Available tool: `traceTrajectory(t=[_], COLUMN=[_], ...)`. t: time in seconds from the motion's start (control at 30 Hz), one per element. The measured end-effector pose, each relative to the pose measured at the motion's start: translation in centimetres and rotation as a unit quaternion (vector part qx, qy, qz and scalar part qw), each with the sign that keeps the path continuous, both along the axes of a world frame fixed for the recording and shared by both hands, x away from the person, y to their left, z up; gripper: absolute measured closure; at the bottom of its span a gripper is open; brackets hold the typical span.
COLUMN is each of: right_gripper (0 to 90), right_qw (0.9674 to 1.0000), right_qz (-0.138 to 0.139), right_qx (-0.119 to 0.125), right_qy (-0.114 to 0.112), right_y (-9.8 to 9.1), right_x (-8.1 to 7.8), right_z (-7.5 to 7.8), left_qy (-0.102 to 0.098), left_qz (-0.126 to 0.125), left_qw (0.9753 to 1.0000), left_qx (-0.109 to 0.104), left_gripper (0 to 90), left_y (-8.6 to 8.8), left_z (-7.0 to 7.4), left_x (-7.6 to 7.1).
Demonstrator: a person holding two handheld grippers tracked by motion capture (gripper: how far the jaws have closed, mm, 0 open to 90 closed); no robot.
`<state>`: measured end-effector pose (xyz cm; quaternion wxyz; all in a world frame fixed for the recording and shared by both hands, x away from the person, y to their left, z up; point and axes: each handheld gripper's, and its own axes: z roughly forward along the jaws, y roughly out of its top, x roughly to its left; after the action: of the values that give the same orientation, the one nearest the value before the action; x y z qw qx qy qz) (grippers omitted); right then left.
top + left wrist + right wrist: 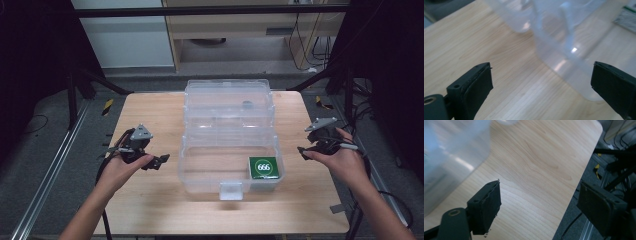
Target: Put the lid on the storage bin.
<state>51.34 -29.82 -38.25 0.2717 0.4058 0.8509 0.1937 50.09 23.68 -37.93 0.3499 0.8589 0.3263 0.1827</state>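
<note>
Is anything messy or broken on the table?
Nothing looks broken or spilled. The clear plastic box sits straight in the middle of the table with its lid open, and a green packet lies flat in its near right corner. The left gripper and right gripper are open and empty.

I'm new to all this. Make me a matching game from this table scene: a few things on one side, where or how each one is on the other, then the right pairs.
Things:
1. green box
2. clear bin
3. left gripper
4. right gripper

Places or states:
A. lid swung open at the back
B. open, held right of the bin
C. inside the bin, front right corner
D. open, held left of the bin

Pairs: 1-C, 2-A, 3-D, 4-B
</note>
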Motion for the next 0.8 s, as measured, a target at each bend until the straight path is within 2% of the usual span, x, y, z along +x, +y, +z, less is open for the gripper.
traceTrajectory(t=[0.03,0.07,0.1,0.13,0.17,0.2,0.23,0.33,0.37,0.4,0.43,0.47,0.5,0.53,0.57,0.6,0.63,0.67,0.8], right_gripper=[21.1,25.0,25.0,29.8,29.8,31.9,31.9,37.1,39.7,42.2,42.2,44.2,44.2,45.9,45.9,48.0,48.0,49.0,52.3], right_qw=[1.0,0.9998,0.9998,0.9994,0.9994,0.9985,0.9985,0.9967,0.995,0.9944,0.9944,0.9924,0.9924,0.9904,0.9904,0.988,0.988,0.9851,0.98], right_qz=[0.0,0.018,0.018,0.033,0.033,0.051,0.051,0.074,0.091,0.098,0.098,0.114,0.114,0.129,0.129,0.144,0.144,0.161,0.189], right_qx=[0.0,-0.004,-0.004,-0.01,-0.01,-0.019,-0.019,-0.027,-0.028,-0.026,-0.026,-0.027,-0.027,-0.034,-0.034,-0.045,-0.045,-0.052,-0.059], right_qy=[0.0,-0.002,-0.002,-0.005,-0.005,-0.01,-0.01,-0.018,-0.028,-0.03,-0.03,-0.036,-0.036,-0.035,-0.035,-0.033,-0.033,-0.027,-0.017], right_y=[0.0,0.3,0.3,0.7,0.7,1.4,1.4,2.6,3.5,4.0,4.0,4.9,4.9,6.0,6.0,7.0,7.0,8.0,9.7], right_x=[0.0,-0.1,-0.1,0.0,0.0,0.3,0.3,0.6,0.8,0.9,0.9,1.1,1.1,1.3,1.3,1.5,1.5,1.8,2.5], right_z=[0.0,1.5,1.5,3.1,3.1,4.6,4.6,6.7,8.0,8.6,8.6,9.7,9.7,10.3,10.3,10.6,10.6,10.7,10.8], left_qy=[-0.003,-0.001,-0.001,-0.006,-0.006,-0.009,-0.009,-0.01,-0.011,-0.01,-0.01,-0.013,-0.013,-0.014,-0.014,-0.013,-0.013,-0.012,-0.005], left_qz=[-0.01,-0.029,-0.029,-0.054,-0.054,-0.078,-0.078,-0.099,-0.108,-0.115,-0.115,-0.125,-0.125,-0.131,-0.131,-0.139,-0.139,-0.15,-0.166], left_qw=[0.9999,0.9995,0.9995,0.9981,0.9981,0.9959,0.9959,0.9935,0.9923,0.9915,0.9915,0.9901,0.9901,0.9894,0.9894,0.9881,0.9881,0.9865,0.9832], left_qx=[0.003,0.013,0.013,0.028,0.028,0.046,0.046,0.055,0.059,0.06,0.06,0.063,0.063,0.062,0.062,0.064,0.064,0.066,0.076], left_gripper=[3.0,3.4,3.4,3.4,3.3,3.5,3.6,3.9,4.1,4.2,4.9,5.4,5.8,5.8,5.8,6.0,6.4,7.5,9.8], left_y=[-0.5,-1.5,-1.5,-2.6,-2.6,-3.7,-3.7,-5.2,-5.9,-6.3,-6.3,-6.9,-6.9,-7.4,-7.4,-7.8,-7.8,-8.2,-9.0], left_z=[0.7,1.9,1.9,2.8,2.8,3.3,3.3,3.6,3.6,3.6,3.6,3.6,3.6,3.6,3.6,3.5,3.5,3.5,3.1], left_x=[-0.3,-1.2,-1.2,-2.0,-2.0,-2.6,-2.6,-3.4,-3.6,-3.7,-3.7,-3.8,-3.8,-3.8,-3.8,-3.9,-3.9,-3.9,-3.9])
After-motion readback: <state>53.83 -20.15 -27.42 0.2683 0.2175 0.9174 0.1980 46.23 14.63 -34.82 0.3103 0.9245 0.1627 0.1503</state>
